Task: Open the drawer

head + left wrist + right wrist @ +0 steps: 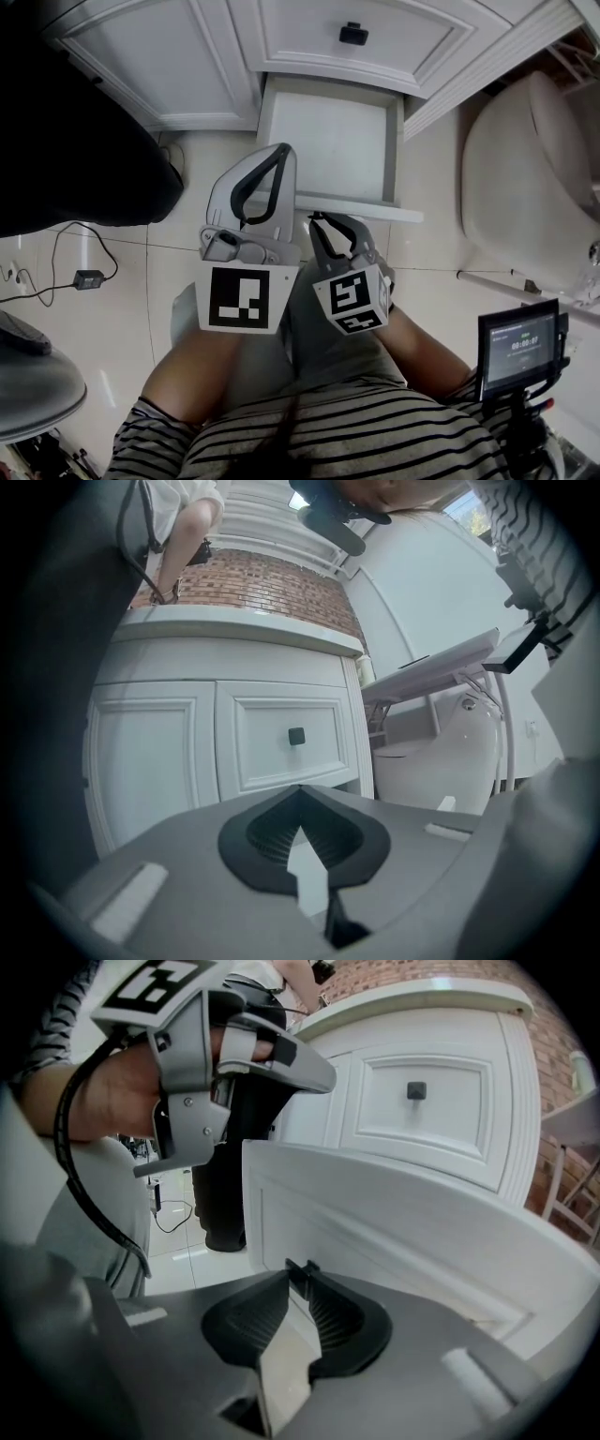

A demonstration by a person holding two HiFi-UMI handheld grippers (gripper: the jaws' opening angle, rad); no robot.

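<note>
White rectangular drawer (328, 141), empty, drawn out of the white panelled cabinet (169, 66) toward the near side, long front panel running left–right; right gripper (320, 221) narrowed on its small dark knob (302, 1267), left gripper (281, 155) closed, empty, over its left side.

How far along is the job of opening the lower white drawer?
Done: the white lower drawer stands pulled well out of the white panelled cabinet, its inside bare. In hand: the right gripper is shut at the drawer front, seemingly on a small dark knob; the left gripper is shut and empty. Left: only letting go, perhaps.
</note>
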